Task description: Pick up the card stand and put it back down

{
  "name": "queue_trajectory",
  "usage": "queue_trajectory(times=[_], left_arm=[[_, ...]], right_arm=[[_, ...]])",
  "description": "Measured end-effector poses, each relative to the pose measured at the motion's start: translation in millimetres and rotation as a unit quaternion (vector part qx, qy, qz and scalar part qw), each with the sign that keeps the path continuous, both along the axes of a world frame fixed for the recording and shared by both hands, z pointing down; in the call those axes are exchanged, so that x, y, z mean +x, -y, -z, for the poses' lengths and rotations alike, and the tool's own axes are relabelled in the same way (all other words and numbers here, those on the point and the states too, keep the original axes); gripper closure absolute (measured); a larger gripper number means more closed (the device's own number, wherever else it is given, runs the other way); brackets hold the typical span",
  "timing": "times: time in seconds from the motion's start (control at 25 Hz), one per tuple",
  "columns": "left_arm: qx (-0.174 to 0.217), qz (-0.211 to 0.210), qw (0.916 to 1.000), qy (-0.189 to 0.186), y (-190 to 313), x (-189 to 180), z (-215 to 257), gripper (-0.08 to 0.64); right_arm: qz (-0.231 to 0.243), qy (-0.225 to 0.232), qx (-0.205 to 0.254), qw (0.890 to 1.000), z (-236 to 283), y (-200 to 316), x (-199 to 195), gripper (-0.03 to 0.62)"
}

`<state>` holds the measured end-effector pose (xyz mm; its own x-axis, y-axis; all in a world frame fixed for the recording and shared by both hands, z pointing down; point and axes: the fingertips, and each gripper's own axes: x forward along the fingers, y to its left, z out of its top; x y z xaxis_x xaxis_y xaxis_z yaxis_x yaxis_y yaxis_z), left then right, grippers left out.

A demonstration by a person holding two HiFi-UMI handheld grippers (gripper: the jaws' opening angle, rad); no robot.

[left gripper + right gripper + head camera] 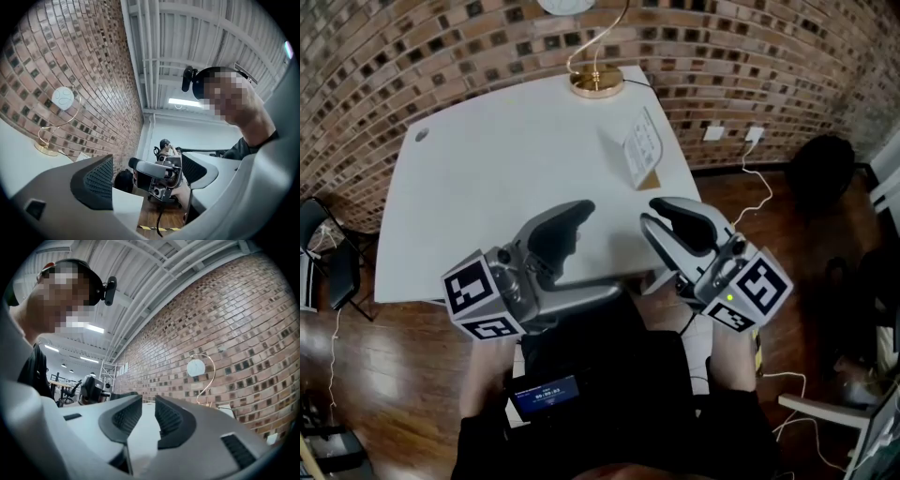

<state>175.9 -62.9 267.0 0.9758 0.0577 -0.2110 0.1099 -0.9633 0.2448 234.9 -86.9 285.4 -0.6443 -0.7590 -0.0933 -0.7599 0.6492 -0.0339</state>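
Observation:
The card stand is a white printed card in a low holder. It stands upright near the white table's right edge, and its white corner shows in the right gripper view. My left gripper hovers over the table's near edge with its jaws wide apart and nothing between them. In its own view the left gripper frames only the other gripper. My right gripper hangs near the table's front right corner, well short of the stand. The right gripper has a narrow gap between its pads, which hold nothing.
A gold lamp base with a curved stem stands at the table's far edge against the brick wall. A black chair stands left of the table. A wall socket and white cable and a black bag are at the right.

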Motion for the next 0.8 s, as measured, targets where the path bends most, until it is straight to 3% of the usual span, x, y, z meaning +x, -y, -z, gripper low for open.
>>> queue_trajectory(times=[0.36, 0.64, 0.8], left_arm=[[0.073, -0.048, 0.9916, 0.095, 22.9, 18.9, 13.1, 0.107], [0.1, -0.074, 0.9846, 0.122, 38.7, 29.7, 18.6, 0.107], [0.098, -0.075, 0.9846, 0.124, 53.9, 32.1, 13.9, 0.107]], right_arm=[[-0.041, -0.016, 0.007, 0.999, 9.8, 32.4, 12.4, 0.451], [-0.068, -0.018, 0.013, 0.997, 17.0, 54.8, 17.3, 0.431], [-0.107, -0.027, 0.024, 0.994, 22.8, 66.4, 29.7, 0.426]])
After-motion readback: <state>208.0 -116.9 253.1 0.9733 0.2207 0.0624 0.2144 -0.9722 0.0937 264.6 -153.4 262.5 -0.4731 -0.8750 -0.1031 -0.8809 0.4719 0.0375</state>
